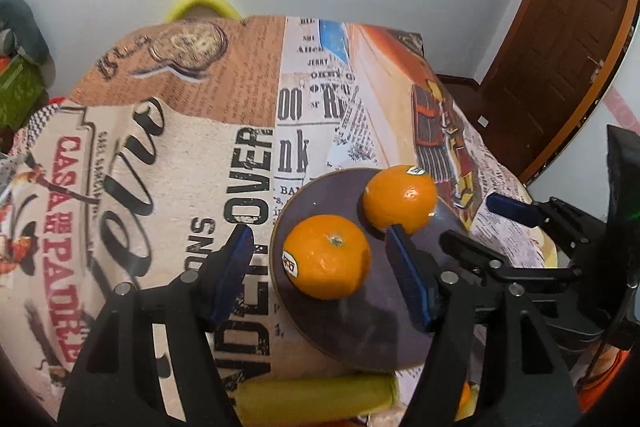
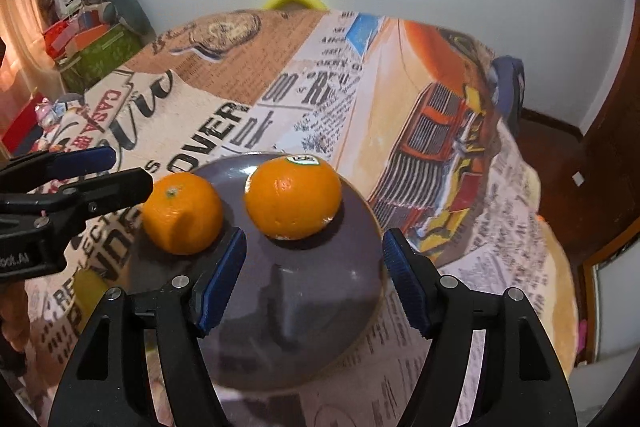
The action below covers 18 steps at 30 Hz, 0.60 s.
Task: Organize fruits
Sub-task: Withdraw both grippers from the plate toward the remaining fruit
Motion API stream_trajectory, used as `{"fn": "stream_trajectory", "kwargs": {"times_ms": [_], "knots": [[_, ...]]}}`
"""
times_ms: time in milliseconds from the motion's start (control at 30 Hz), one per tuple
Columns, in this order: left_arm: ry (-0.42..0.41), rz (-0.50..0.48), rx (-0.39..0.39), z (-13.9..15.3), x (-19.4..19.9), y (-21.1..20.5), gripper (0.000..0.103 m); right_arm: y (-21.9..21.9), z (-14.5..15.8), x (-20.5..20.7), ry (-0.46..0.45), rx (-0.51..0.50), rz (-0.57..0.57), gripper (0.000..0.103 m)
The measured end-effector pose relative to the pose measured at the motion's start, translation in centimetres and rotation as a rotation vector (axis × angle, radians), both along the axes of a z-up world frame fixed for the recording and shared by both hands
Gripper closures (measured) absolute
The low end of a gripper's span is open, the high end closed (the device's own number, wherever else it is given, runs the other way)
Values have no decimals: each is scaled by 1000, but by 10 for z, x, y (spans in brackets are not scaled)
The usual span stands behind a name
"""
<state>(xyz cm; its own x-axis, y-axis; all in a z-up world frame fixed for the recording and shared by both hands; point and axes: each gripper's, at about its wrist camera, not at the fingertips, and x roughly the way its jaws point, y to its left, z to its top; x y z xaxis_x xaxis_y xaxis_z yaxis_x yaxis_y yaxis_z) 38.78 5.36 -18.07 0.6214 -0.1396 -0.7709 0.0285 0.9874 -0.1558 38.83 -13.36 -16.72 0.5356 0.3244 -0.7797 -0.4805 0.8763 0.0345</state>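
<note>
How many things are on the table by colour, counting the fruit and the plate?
Orange: 2, the round orange with a side sticker and the round orange with a top sticker.
Grey: 1, the round grey plate beneath both.
Yellow: 1, the long yellow fruit at the near edge.
Total: 4.

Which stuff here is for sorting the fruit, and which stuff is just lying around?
For the job:
- near orange, on the plate
- far orange, on the plate
- dark plate
- yellow fruit at the table's near edge
- left tool and right tool, both open

Just lying around:
- printed tablecloth
- green box of things
- brown door
</note>
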Motion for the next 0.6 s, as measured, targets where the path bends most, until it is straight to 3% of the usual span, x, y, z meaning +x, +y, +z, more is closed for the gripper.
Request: {"fn": "stream_trajectory", "kwargs": {"times_ms": [333,600], "knots": [[-80,-10,42,51,-57,-8,35,-23,53,-51,-92,35,-21,35],[-111,8,31,75,-109,-9,35,-39,84,-95,-147,48,-38,35]]}}
